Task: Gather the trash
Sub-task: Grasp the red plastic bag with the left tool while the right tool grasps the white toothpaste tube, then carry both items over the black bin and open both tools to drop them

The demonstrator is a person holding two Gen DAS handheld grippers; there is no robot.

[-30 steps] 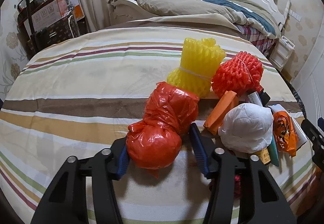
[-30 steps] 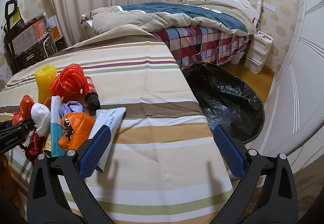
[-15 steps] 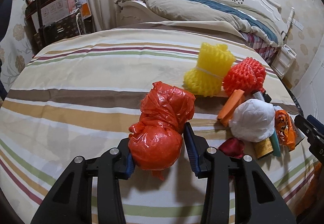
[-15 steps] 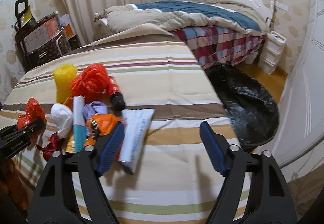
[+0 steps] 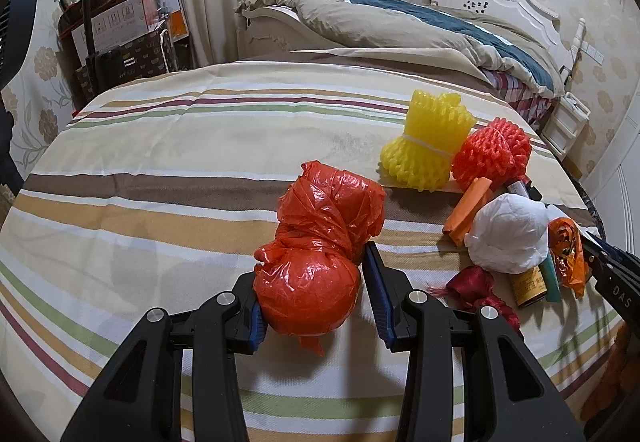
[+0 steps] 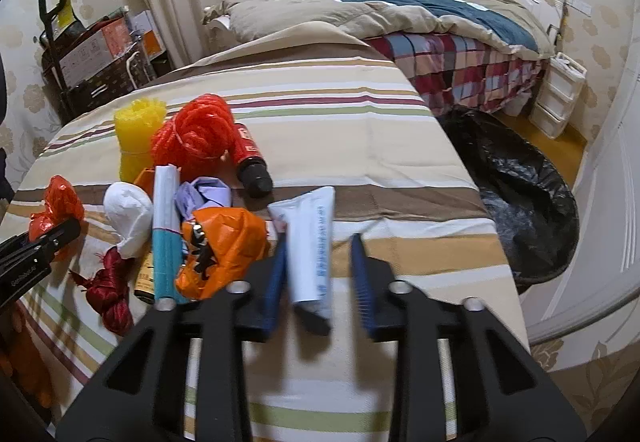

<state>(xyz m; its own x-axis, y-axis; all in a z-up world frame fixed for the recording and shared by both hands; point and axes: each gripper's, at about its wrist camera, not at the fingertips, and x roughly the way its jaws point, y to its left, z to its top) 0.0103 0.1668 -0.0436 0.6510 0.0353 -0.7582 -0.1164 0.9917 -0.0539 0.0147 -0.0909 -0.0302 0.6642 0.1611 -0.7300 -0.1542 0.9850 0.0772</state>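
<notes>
red plastic bag (image 5: 310,292) pinched in left gripper (image 5: 316,302); right gripper (image 6: 318,274) half-open around white tube (image 6: 312,254).

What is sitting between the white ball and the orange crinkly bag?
In the right wrist view, a rolled white and teal paper tube lies between the white wad and the orange bag.

Both wrist views sit low and close over the striped surface (image 5: 160,146) — facing the bed (image 6: 400,14). They share the trash pile; the left looks from farther left.
</notes>
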